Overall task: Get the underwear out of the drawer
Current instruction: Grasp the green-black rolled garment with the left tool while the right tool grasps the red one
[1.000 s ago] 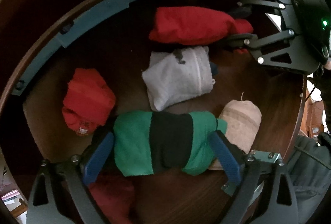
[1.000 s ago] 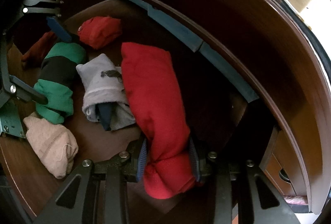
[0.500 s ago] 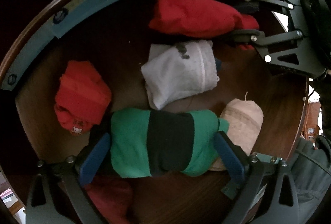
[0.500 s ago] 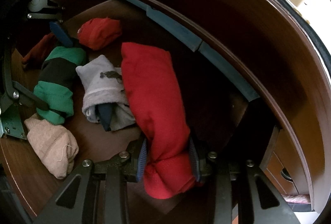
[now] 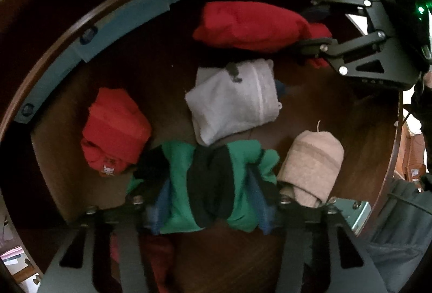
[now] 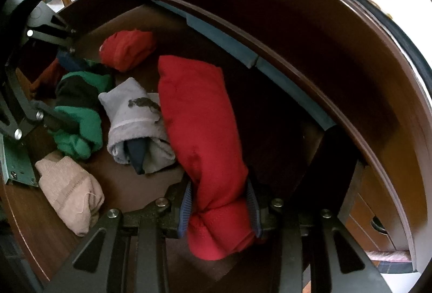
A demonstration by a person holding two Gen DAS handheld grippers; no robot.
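Observation:
Inside the dark wooden drawer (image 5: 129,87) lie several folded pieces of underwear. My left gripper (image 5: 210,201) is closing its jaws on the green and black roll (image 5: 210,182), and the blue pads squeeze the cloth into folds. My right gripper (image 6: 220,209) is shut on the near end of the long red roll (image 6: 199,117), which lies along the drawer floor. Both grippers also show in each other's view: the right gripper (image 5: 313,47) on the red roll (image 5: 251,25), the left gripper (image 6: 62,93) on the green and black roll (image 6: 78,109).
A grey folded piece (image 5: 232,101) lies mid-drawer, a small red bundle (image 5: 113,130) at the left, a beige roll (image 5: 313,166) at the right, a dark red piece (image 5: 159,255) under my left gripper. A blue-grey rail (image 5: 113,30) lines the drawer's far wall (image 6: 270,30).
The left jaws have closed from wide apart onto the green and black roll, bunching it up between the pads. The right gripper keeps its hold on the red roll, unmoved.

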